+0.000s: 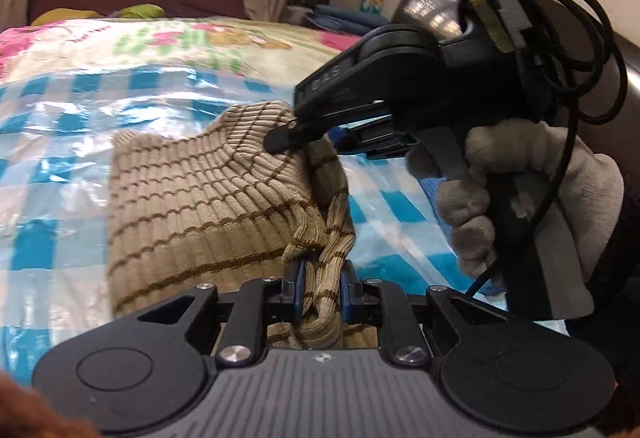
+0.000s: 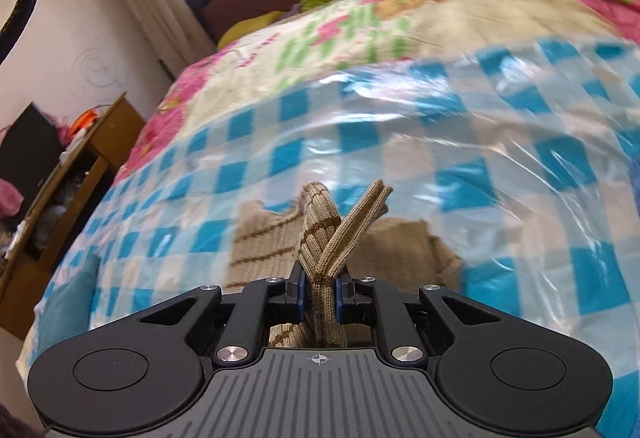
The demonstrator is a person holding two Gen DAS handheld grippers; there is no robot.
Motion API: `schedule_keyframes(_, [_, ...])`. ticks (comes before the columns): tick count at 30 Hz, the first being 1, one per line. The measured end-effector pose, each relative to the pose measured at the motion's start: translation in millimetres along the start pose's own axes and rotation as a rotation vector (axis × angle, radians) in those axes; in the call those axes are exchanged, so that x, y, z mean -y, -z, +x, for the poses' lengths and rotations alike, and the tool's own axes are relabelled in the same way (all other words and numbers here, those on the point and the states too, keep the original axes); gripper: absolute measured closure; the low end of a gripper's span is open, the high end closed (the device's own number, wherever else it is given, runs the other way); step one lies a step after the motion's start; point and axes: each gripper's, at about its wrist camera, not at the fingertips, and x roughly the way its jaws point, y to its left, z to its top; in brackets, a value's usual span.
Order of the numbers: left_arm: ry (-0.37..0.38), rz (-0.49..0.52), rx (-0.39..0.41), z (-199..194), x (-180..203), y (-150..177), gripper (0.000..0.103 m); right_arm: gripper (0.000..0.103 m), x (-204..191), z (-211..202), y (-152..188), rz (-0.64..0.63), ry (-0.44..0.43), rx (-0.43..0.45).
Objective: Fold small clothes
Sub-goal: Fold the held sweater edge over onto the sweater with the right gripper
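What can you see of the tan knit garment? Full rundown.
The tan knit garment is small, ribbed and soft, beige with thin brown stripes. It is bunched and partly lifted above the blue-checked plastic sheet on the bed, with more of it lying below. The left gripper is shut on one gathered edge, and the right gripper pinches another, with a ribbed band sticking up past it.

only partly legible pale letters, roughly "das", stand on the right gripper [image 1: 280, 142] black finger housing.
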Motion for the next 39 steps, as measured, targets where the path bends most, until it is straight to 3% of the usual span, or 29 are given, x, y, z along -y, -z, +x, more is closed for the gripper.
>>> schedule_keyframes(14, [0.082,0.065,-0.112,27,25,16,0.08,0.089,42,25,18,0.055,0.054,-0.065])
schedule_keyframes(18, [0.101,0.091,-0.097,-4,24,20,0.067,0.085,44,24,19,0.076,0.046,-0.064])
schedule_keyframes(22, [0.006,0.187,-0.035,-31,13,25,0.05,0.085,44,25,19,0.087,0.032,-0.067])
schedule_keyframes(26, [-0.049,0.267,-0.026,-25,21,32,0.049,0.084,46,27,19,0.108,0.022,-0.076])
schedule_keyframes(29, [-0.108,0.451,-0.006,-15,38,48,0.049,0.084,47,26,19,0.095,0.017,-0.082])
schedule_keyframes(31, [-0.097,0.522,-0.004,-16,45,56,0.049,0.084,48,26,19,0.093,0.011,-0.085])
schedule_keyframes(37, [-0.13,0.539,-0.022,-4,47,59,0.049,0.083,50,30,20,0.098,-0.001,-0.087])
schedule_keyframes(39, [-0.13,0.504,-0.033,6,46,53,0.055,0.087,51,30,20,0.105,-0.001,-0.082])
